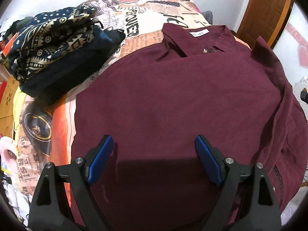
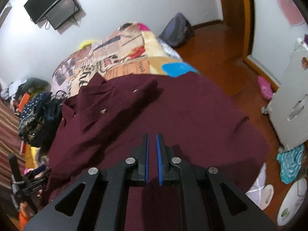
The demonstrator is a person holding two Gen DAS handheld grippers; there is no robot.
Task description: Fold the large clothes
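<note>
Maroon shirt [image 1: 173, 100] flat beneath left tongs [image 1: 154, 144] (spread wide).

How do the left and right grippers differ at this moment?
The left gripper is spread wide open; the right gripper is nearly closed, with only a narrow gap. Nothing sits between the left fingers; whether the right pinches cloth is unclear. Both have blue pads and hover over the maroon shirt.

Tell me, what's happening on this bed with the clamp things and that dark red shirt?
A person holding two grippers is folding a maroon shirt spread on the patterned bedspread. The left gripper hangs wide open above the shirt. The right gripper is nearly closed, gripping nothing visible. A folded dark patterned garment sits beside the shirt.
</note>
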